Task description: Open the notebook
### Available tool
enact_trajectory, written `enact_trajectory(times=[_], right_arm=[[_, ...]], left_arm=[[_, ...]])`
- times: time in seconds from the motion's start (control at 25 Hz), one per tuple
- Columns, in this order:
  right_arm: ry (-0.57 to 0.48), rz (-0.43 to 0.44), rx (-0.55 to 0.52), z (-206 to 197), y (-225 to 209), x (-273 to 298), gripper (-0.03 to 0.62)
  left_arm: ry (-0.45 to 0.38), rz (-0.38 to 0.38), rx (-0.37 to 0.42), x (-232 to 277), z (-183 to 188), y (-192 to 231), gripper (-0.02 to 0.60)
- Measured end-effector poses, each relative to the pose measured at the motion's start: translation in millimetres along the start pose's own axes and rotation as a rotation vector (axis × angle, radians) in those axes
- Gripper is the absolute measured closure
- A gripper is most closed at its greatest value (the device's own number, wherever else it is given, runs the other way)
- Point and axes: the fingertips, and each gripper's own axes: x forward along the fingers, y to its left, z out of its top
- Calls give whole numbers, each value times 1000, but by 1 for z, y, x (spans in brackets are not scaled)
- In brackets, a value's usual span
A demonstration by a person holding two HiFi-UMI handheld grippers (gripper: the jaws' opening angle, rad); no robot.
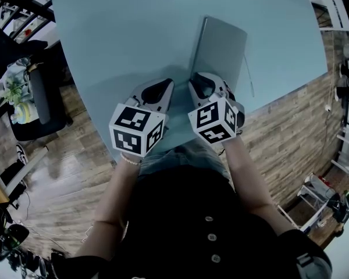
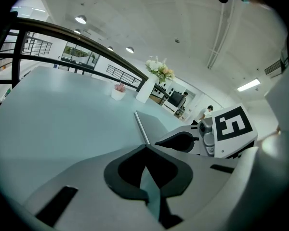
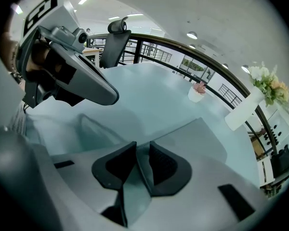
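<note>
Grey notebook point(image 1: 221, 48), long axis near-to-far, closed

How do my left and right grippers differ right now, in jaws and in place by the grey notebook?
The grey left gripper has jaws together, nothing between; the grey right gripper has them slightly apart. The left gripper is over the light blue table beside the closed grey notebook; the right gripper is at its near edge. Both point downward.

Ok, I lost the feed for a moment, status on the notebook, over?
Left gripper shut, empty, beside notebook. Right gripper slightly open at its near edge. Notebook closed, flat on table. Nothing on its cover.
</note>
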Motion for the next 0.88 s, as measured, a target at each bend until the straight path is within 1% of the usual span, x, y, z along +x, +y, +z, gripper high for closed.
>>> enact_trajectory(times=[0.32, 0.52, 0.88], right_arm=[[-25, 76, 132, 3, -1, -1, 526], [-58, 114, 230, 6, -6, -8, 537], [-114, 145, 369, 6, -15, -21, 557]], left_arm=[[-7, 3, 13, -4, 2, 0, 565], [-9, -11, 17, -7, 5, -5, 565], [-17, -37, 22, -9, 5, -17, 565]])
